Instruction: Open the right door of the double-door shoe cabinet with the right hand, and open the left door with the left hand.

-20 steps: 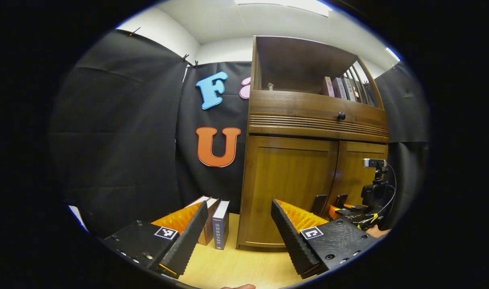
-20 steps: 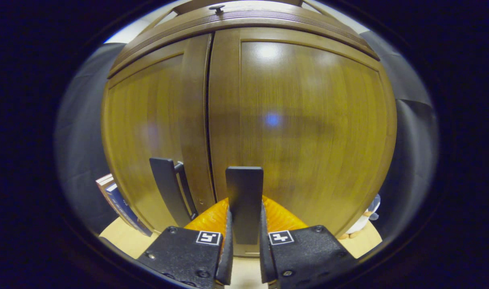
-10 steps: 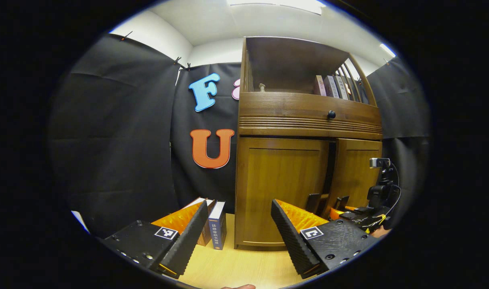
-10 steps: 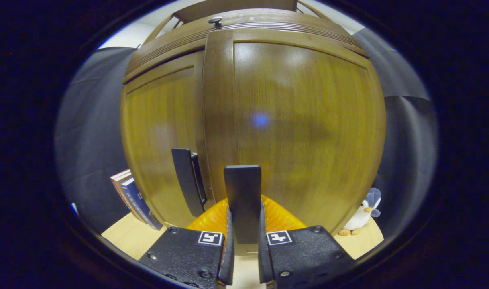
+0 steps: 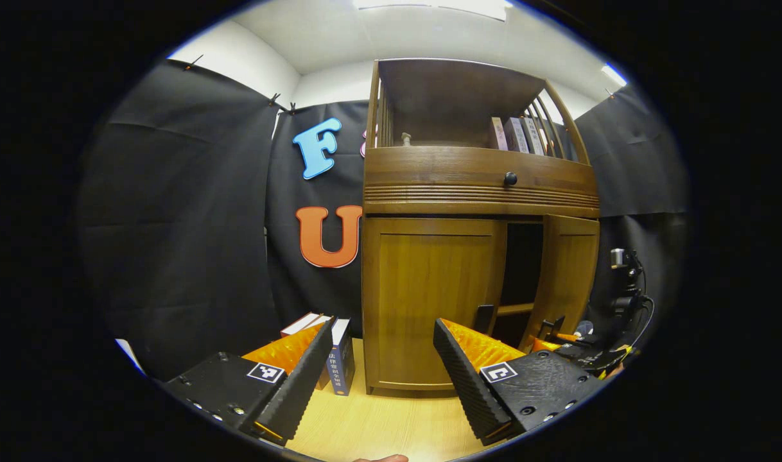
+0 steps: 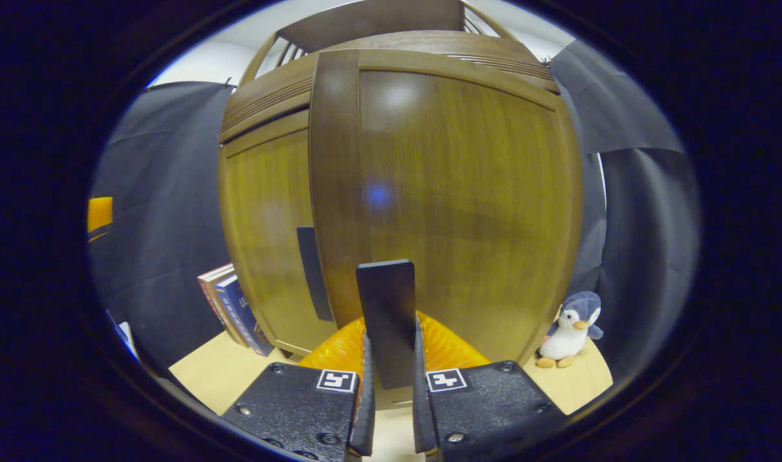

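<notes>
The wooden shoe cabinet (image 5: 481, 192) stands ahead in the left gripper view. Its left door (image 5: 429, 301) is closed, with a black handle (image 5: 484, 319) at its inner edge. The right door (image 5: 567, 276) stands partly open, leaving a dark gap (image 5: 522, 263) between the two doors. My left gripper (image 5: 381, 366) is open, low in front of the left door and apart from it. In the right gripper view, my right gripper (image 6: 391, 346) is shut on the right door's flat black handle (image 6: 386, 308). The right door (image 6: 455, 192) is close ahead, and the left door (image 6: 269, 231) sits behind it to the left.
Several books (image 5: 336, 356) stand on the light wooden surface (image 5: 378, 423) left of the cabinet. A plush penguin (image 6: 567, 327) sits at its right. Above the doors is a drawer with a black knob (image 5: 510, 178) and a shelf of books (image 5: 513, 135).
The right door has swung outward with my right gripper on its handle, and a dark gap has opened between the doors. My left gripper has stayed open.
</notes>
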`<state>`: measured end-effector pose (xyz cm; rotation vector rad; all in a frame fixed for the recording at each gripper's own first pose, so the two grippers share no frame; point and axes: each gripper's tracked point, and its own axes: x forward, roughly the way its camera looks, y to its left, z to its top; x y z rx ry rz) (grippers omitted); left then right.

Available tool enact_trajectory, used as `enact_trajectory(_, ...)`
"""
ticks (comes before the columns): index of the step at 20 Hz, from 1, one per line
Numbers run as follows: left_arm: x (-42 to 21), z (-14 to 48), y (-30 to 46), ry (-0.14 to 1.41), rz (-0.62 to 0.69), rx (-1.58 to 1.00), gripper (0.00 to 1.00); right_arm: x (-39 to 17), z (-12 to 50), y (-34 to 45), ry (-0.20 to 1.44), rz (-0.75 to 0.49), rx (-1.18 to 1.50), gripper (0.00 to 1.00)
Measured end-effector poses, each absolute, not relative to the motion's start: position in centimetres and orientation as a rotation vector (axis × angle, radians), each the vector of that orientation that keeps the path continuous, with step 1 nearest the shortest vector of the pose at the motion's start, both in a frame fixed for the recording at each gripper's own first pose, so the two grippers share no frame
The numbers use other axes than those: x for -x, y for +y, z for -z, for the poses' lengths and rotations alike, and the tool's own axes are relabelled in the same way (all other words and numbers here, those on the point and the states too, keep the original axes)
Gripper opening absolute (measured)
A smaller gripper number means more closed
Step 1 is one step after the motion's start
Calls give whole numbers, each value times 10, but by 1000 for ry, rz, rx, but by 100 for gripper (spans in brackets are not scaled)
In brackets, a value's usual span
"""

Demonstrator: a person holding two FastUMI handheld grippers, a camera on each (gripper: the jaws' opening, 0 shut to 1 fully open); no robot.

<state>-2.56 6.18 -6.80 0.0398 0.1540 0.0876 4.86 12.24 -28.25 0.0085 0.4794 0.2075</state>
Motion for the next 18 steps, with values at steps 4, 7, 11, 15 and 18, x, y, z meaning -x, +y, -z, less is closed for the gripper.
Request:
enact_trajectory(4,27,70,56,156,-91,-25,95,-26,278,106,479,-219,-10,27)
enact_trajectory(7,27,71,45,160,-77,-11,95,-10,274,93,479,-220,-11,27)
enact_trajectory(11,22,69,26,146,-47,-13,95,10,268,73,469,-221,-11,27)
enact_trajectory(15,15,69,5,139,-23,-29,95,24,264,54,465,-228,-11,27)
enact_trajectory(18,12,69,-10,140,1,-31,95,31,262,41,468,-214,0,24)
